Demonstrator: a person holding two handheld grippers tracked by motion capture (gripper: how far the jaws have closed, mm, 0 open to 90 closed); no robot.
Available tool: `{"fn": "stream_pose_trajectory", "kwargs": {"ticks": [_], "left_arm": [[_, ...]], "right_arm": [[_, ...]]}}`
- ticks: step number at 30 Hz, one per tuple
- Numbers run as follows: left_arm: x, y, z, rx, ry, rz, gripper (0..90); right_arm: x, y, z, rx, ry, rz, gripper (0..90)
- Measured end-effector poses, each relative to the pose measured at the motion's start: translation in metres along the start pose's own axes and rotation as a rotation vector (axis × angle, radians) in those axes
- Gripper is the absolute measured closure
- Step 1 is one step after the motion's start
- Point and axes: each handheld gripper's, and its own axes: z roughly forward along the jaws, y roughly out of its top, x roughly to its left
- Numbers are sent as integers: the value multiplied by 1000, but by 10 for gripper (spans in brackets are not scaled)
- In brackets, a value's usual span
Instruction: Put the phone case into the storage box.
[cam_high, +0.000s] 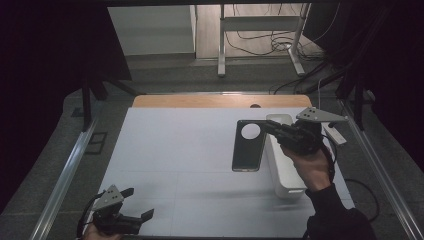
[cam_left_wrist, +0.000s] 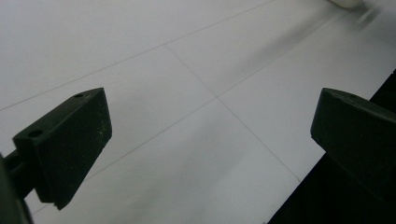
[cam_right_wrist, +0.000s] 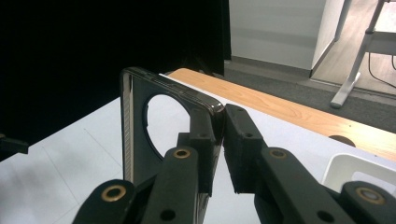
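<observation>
Right tongs (cam_high: 270, 128) pinch dark phone case (cam_high: 248, 146) by its edge, lifted over the table (cam_high: 170, 150) beside white box (cam_high: 285, 172); left tongs (cam_high: 137, 204) spread, idle (goal unstated; placement apparently pending)

I saw nothing to read: no lettering, label, brand or number showed on the dark phone case (cam_high: 249, 146) or the white box (cam_high: 285, 170).
</observation>
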Motion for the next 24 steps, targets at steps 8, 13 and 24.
{"fn": "stream_pose_trajectory", "kwargs": {"ticks": [8, 13, 24], "left_arm": [[5, -9, -6, 18, 32, -21, 0], [7, -14, -9, 33, 44, -29, 0], [7, -16, -11, 34, 55, -43, 0]], "right_arm": [[-10, 5, -1, 2, -18, 8, 821], [-14, 8, -2, -1, -31, 2, 820], [-27, 16, -8, -18, -77, -14, 821]]}}
